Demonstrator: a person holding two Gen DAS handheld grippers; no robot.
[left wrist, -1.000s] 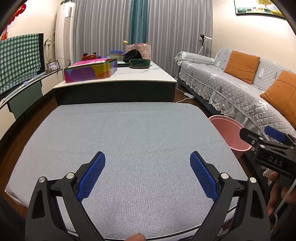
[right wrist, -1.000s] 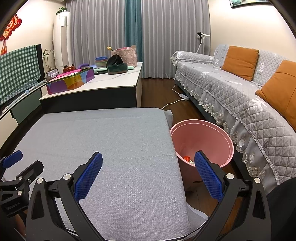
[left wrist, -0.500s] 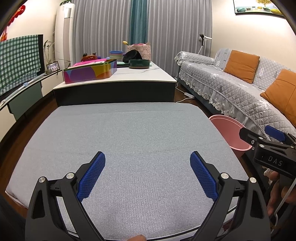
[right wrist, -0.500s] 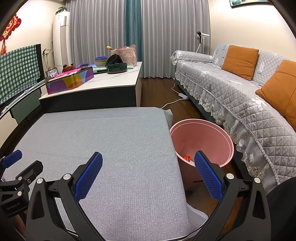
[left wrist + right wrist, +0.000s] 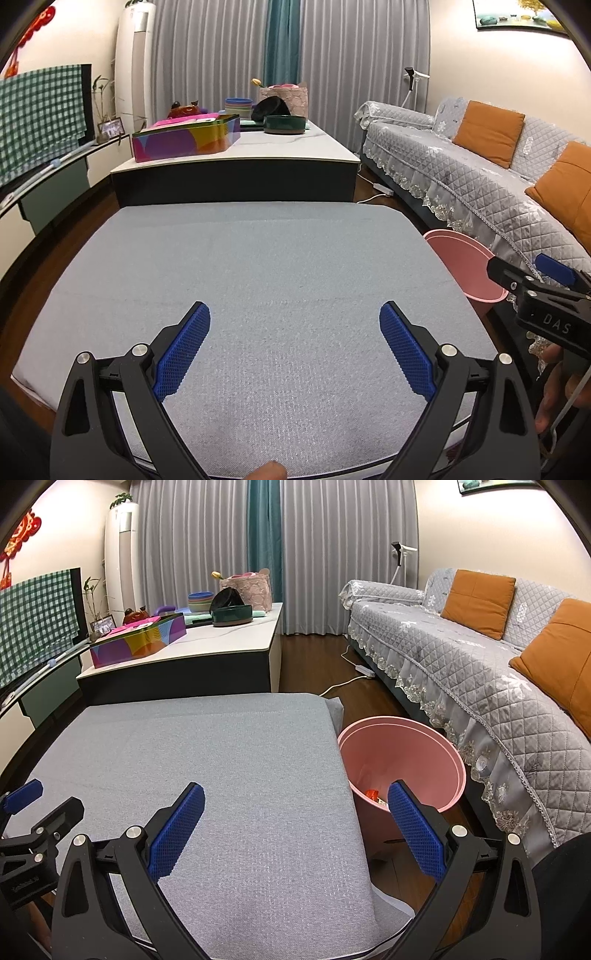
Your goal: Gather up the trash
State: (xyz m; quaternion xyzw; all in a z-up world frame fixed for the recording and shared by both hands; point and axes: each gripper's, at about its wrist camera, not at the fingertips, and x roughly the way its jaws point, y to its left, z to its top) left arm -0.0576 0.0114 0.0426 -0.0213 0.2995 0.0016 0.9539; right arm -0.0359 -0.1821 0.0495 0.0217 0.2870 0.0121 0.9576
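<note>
A pink trash bin (image 5: 402,755) stands on the floor at the right edge of the grey cloth-covered table (image 5: 207,753). Some orange and white trash (image 5: 373,796) lies at its bottom. My right gripper (image 5: 295,823) hovers open over the table's right edge, its right finger in front of the bin's mouth, with nothing between the blue pads. In the left wrist view my left gripper (image 5: 294,345) hangs open over the grey table (image 5: 258,266), holding nothing. The pink bin (image 5: 461,262) shows past the table's right side, and the right gripper (image 5: 546,291) shows at the far right.
A low white-topped table (image 5: 291,147) behind carries a colourful box (image 5: 184,138), stacked bowls (image 5: 238,105) and a dark green dish (image 5: 284,123). A grey quilted sofa (image 5: 480,664) with orange cushions runs along the right. A power strip (image 5: 364,670) lies on the wooden floor.
</note>
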